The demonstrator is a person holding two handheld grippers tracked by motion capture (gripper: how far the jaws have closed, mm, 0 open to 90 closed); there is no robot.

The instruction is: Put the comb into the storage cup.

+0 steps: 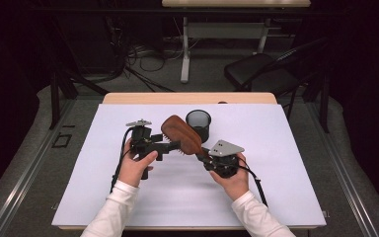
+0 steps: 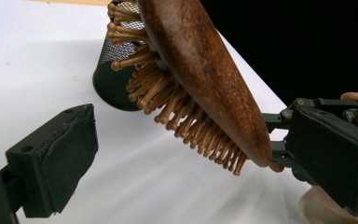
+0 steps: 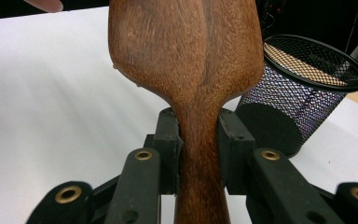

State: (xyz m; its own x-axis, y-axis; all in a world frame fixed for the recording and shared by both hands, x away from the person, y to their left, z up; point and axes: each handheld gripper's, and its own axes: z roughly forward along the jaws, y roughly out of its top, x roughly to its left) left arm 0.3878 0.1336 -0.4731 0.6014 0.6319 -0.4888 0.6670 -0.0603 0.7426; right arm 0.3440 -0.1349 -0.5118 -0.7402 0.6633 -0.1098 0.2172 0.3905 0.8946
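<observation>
A brown wooden hairbrush [image 1: 180, 133] hangs tilted above the white mat, head up and to the left, bristles facing down. My right gripper [image 1: 203, 154] is shut on its handle; in the right gripper view both black pads of the right gripper [image 3: 199, 144] press the narrow neck of the hairbrush [image 3: 186, 60]. My left gripper [image 1: 174, 146] reaches in from the left under the brush head. In the left gripper view the left gripper [image 2: 191, 128] stands open, its jaws wide apart. The hairbrush [image 2: 205, 70] and its bristles lie between them, untouched.
A black mesh cup [image 1: 198, 123] stands upright just behind the brush, also near in both gripper views [image 3: 303, 93] [image 2: 116, 79]. The white mat [image 1: 286, 168] covers a wooden table [image 1: 187, 98]. A dark chair [image 1: 256, 69] and a desk frame stand beyond the far edge.
</observation>
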